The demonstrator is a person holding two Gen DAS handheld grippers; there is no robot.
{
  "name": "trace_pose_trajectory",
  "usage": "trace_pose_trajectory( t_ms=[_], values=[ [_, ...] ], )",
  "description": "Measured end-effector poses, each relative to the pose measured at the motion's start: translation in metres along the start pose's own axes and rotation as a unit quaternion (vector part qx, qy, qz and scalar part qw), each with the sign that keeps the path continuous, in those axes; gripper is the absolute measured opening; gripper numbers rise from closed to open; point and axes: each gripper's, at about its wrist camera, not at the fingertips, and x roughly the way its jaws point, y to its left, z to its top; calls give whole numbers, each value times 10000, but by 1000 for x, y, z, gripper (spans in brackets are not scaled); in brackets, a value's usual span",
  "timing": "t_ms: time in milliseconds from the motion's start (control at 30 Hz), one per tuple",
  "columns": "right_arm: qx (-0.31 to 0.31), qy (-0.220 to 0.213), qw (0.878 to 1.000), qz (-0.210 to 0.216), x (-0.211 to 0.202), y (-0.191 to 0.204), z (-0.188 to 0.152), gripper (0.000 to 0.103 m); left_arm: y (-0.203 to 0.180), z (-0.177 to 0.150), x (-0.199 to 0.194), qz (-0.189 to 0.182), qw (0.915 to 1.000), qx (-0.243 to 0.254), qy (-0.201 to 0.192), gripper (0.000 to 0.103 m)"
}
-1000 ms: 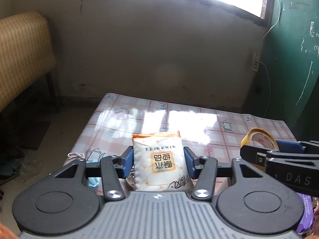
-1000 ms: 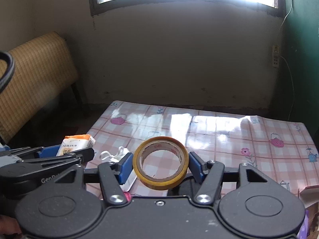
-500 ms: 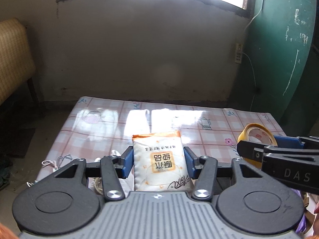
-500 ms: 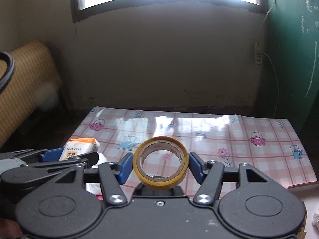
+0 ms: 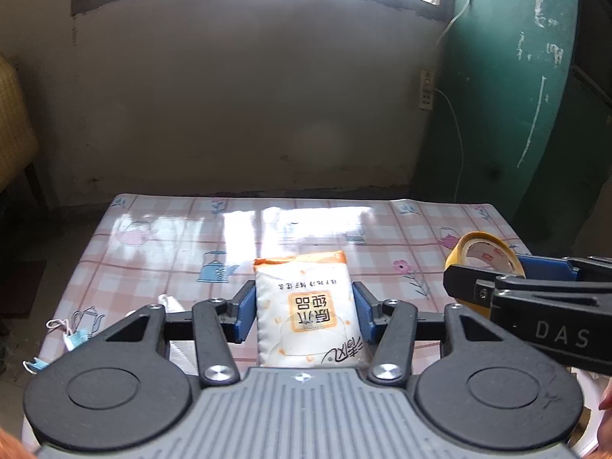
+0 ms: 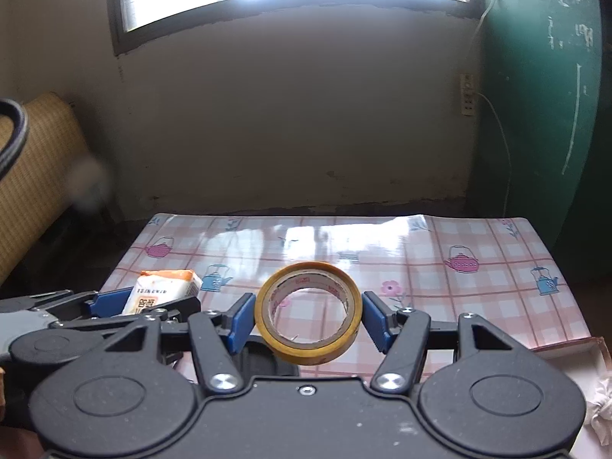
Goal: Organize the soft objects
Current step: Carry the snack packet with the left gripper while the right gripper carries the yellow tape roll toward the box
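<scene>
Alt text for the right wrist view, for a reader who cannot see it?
The right gripper holds a yellow tape roll above a pink checked tablecloth. At left, the left gripper holds a tissue pack.

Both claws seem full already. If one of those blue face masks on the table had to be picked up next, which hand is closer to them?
Probably the left. The face masks lie by the table's left edge, beside the left gripper. But it is shut on the tissue pack, and the right gripper holds the tape roll, so either must unload first.
</scene>
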Motion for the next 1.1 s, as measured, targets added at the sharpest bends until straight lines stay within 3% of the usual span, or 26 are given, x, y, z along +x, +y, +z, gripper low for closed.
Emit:
trace_pose_trajectory(
  t_ms=[1100],
  values=[
    [546, -20, 9967, -598, -43, -97, -48, 73, -98, -44, 13, -724, 9951, 559, 375, 53]
  ],
)
